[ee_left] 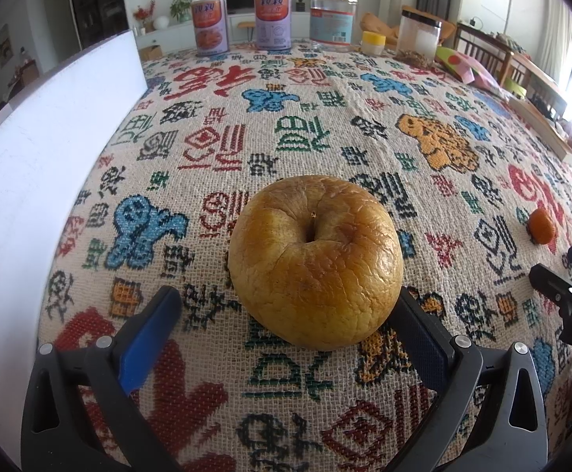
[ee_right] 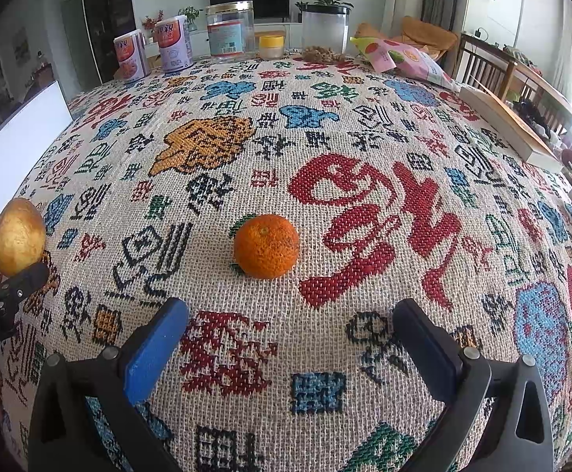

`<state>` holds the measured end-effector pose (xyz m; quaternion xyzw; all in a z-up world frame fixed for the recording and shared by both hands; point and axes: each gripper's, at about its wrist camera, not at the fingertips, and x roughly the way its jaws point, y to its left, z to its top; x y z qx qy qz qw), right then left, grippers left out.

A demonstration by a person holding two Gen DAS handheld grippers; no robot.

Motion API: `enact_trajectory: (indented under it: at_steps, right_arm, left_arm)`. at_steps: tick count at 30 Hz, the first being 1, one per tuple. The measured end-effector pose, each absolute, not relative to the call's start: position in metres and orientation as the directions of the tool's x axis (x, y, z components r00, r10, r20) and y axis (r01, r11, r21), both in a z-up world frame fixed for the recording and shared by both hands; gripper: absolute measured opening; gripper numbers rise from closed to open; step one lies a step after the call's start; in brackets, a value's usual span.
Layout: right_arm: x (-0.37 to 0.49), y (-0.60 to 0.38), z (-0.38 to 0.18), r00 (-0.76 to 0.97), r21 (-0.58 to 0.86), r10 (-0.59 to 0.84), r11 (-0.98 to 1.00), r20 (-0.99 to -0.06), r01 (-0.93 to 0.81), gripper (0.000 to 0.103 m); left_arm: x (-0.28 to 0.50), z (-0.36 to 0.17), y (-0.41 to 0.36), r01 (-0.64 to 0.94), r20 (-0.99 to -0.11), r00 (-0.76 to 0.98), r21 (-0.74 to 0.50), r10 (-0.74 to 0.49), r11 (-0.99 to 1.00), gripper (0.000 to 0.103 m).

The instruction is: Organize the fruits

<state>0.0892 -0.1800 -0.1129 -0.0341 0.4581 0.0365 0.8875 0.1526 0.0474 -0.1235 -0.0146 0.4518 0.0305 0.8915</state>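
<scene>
A wrinkled yellow apple [ee_left: 315,261] rests on the patterned tablecloth, stem dimple up. My left gripper [ee_left: 286,306] is open around it, its right pad touching or nearly touching the apple and its left pad apart. The apple also shows at the left edge of the right wrist view [ee_right: 17,236]. A small orange tangerine [ee_right: 266,246] sits on the cloth ahead of my right gripper [ee_right: 290,318], which is open and empty, a short way short of it. The tangerine shows at the right in the left wrist view [ee_left: 541,225].
Two cans [ee_left: 210,25], a clear jar [ee_left: 332,19], a small yellow-lidded jar [ee_left: 372,42] and a plastic container [ee_left: 419,35] stand along the far edge. A white board [ee_left: 50,137] rises on the left. A snack bag [ee_right: 400,59] and a tray [ee_right: 510,122] with red fruit beside it lie on the right.
</scene>
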Motion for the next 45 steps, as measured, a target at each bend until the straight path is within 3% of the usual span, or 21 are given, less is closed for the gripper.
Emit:
enact_trajectory:
  at_steps: [28, 31, 34, 40, 42, 43, 44, 45]
  right_arm:
    - [0.086, -0.182, -0.112, 0.577, -0.016, 0.044, 0.995, -0.815, -0.098, 0.103]
    - [0.086, -0.191, -0.105, 0.508, 0.049, 0.119, 0.988, -0.853, -0.15, 0.103]
    - [0.08, -0.21, -0.095, 0.468, 0.204, 0.287, 0.954, -0.836, -0.221, 0.103]
    - [0.104, -0.2, -0.084, 0.441, 0.138, 0.306, 0.918, -0.844, -0.372, 0.102]
    - [0.116, -0.19, -0.087, 0.418, 0.122, 0.304, 0.904, -0.856, -0.409, 0.096]
    - [0.121, -0.186, -0.09, 0.412, 0.106, 0.291, 0.903, -0.864, -0.416, 0.087]
    - [0.125, -0.182, -0.093, 0.404, 0.1, 0.285, 0.901, -0.869, -0.421, 0.077]
    - [0.129, -0.18, -0.098, 0.391, 0.096, 0.277, 0.901, -0.878, -0.424, 0.071]
  left_arm:
    - [0.135, -0.12, 0.05, -0.045, -0.825, 0.565, -0.009, 0.018, 0.999, 0.102]
    - [0.113, -0.116, 0.054, -0.007, -0.83, 0.558, -0.034, -0.024, 0.999, 0.102]
    - [0.106, -0.108, 0.053, -0.01, -0.811, 0.585, -0.046, -0.031, 0.999, 0.102]
    - [0.152, -0.097, 0.048, -0.066, -0.804, 0.594, -0.002, 0.038, 0.998, 0.101]
    - [0.162, -0.1, 0.052, -0.096, -0.81, 0.587, -0.051, 0.015, 0.994, 0.098]
    - [0.165, -0.101, 0.054, -0.104, -0.81, 0.587, -0.08, -0.004, 0.991, 0.09]
    - [0.168, -0.104, 0.056, -0.111, -0.813, 0.582, -0.11, -0.025, 0.988, 0.075]
    - [0.17, -0.107, 0.057, -0.101, -0.815, 0.575, -0.161, -0.074, 0.982, 0.069]
